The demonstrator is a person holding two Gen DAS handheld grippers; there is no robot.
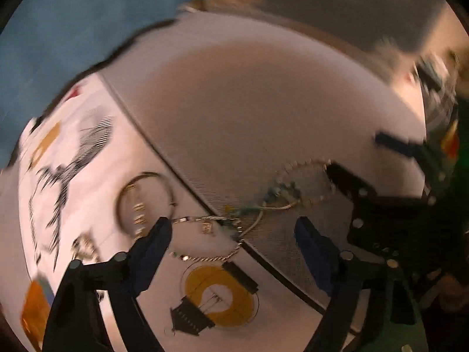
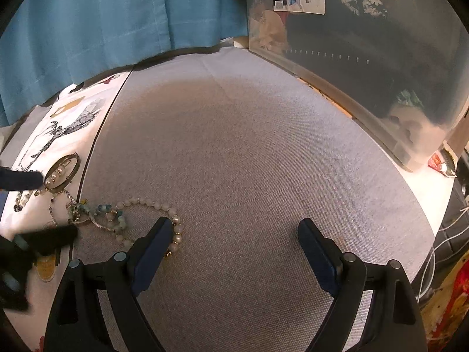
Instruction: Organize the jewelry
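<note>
Both claws open, empty: right claw (image 2: 234, 228) beside the pearl strand (image 2: 176, 228); left claw (image 1: 231, 231) over the tangled chains (image 1: 231, 223) and stiff bangle (image 1: 145, 202) near the grey mat's (image 2: 249, 161) left edge. Light, limp, snag-prone; probably best to pinch one free loop.

The left tongs (image 1: 231, 231) point steeply downward, their two blue-padded fingers (image 1: 152, 249) spread apart with nothing pressed between the pads; the picture from their own camera is smeared with motion. The right tongs (image 2: 234, 231) also tilt downward, jaws standing wide and empty, and their picture is sharp. In the right wrist view the left tongs' dark fingers (image 2: 20, 179) show at the left edge.
</note>
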